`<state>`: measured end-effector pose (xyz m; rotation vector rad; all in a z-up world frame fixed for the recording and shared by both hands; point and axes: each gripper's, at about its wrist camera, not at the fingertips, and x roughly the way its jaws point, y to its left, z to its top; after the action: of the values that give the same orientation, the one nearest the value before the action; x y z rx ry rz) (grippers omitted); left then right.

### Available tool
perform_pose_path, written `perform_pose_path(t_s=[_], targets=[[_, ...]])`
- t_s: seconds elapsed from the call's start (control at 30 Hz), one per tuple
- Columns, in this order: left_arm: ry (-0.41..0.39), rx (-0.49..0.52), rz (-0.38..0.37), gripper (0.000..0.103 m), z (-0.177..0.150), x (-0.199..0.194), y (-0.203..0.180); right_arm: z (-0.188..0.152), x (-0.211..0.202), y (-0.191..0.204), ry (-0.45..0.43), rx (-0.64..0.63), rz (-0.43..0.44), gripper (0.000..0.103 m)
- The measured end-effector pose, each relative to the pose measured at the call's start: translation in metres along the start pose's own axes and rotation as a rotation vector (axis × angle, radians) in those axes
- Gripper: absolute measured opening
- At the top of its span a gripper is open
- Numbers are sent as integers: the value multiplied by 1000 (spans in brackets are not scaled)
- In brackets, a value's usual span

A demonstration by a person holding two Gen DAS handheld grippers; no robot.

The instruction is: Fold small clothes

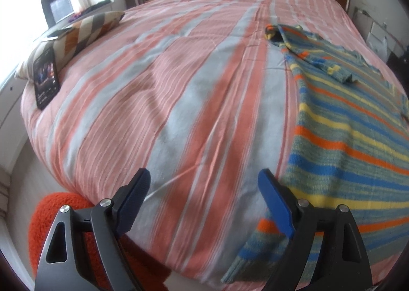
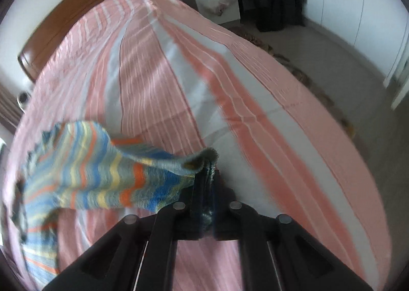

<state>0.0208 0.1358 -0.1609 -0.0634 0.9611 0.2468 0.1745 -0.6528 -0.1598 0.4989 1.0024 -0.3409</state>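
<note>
Left wrist view: the left hand-held gripper (image 1: pixel 204 183) hangs over the near edge of a bed (image 1: pixel 179 86) covered in pink and grey stripes. Its blue-padded jaws stand wide apart with nothing between them. A striped knit sweater (image 1: pixel 345 124), in blue, yellow, orange and green, lies spread on the right side of the bed, one sleeve draping over the near edge just beside the right finger. A phone (image 1: pixel 46 78) leans against a patterned pillow (image 1: pixel 76 35) at the bed's far left. An orange fuzzy thing (image 1: pixel 51 214), possibly a cushion, shows below the bed edge.

Right wrist view: the right hand-held gripper (image 2: pixel 207 170) is clenched on an edge of the striped knit sweater (image 2: pixel 89 170), which hangs blurred to the left above the bed (image 2: pixel 255 117). A wooden headboard (image 2: pixel 64 30) curves at upper left.
</note>
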Motion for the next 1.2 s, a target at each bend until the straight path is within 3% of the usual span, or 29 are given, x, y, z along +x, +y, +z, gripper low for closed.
perform_pose_path(t_s=[0.13,0.2,0.3,0.33,0.37,0.4,0.43,0.53,0.57,0.6,0.67,0.77,0.8,0.87,1.0,1.07,1.13,1.2], targets=[[17,-25,-23,88,1,3,3,7,-10,-16,-2,65,-14,1],[13,-29,-29,88,2,3,3,11,-28,-13,-65,40,-4,7],[-4,-8,-25,88,2,1,-3,11,-44,6,-102,-23,122,11],[-11,2,-19,88,2,0,-5,10,-44,14,-93,-45,174,14],[-16,13,-15,88,1,-2,-7,8,-40,25,-80,-74,199,25],[-21,38,-8,88,1,-5,-11,6,-32,33,-69,-94,195,35],[-23,59,-4,88,2,-9,-13,2,-26,35,-57,-104,187,37],[-48,110,-28,88,10,-31,-17,-13,6,26,28,-86,101,31],[-70,135,-62,88,21,-45,-19,-18,3,19,1,-73,84,19],[-93,157,-89,89,30,-54,-22,-20,-3,18,-22,-76,61,19],[-173,240,-152,93,62,-75,-38,-31,-25,24,-79,-123,-12,21],[-223,432,-239,100,107,-79,-85,-58,-56,38,-118,-173,67,31],[-208,494,-262,100,115,-71,-103,-69,-63,44,-126,-186,88,39],[-146,659,-288,100,125,-39,-150,-91,-73,55,-135,-212,121,43],[-27,820,-218,98,127,42,-203,-147,-80,71,-130,-240,186,43],[27,753,-207,74,138,70,-204,-167,-80,79,-136,-264,201,43],[111,566,-291,9,160,89,-184,-189,-82,86,-159,-306,200,43],[101,362,-327,10,183,88,-146,-208,-86,91,-183,-346,192,43]])
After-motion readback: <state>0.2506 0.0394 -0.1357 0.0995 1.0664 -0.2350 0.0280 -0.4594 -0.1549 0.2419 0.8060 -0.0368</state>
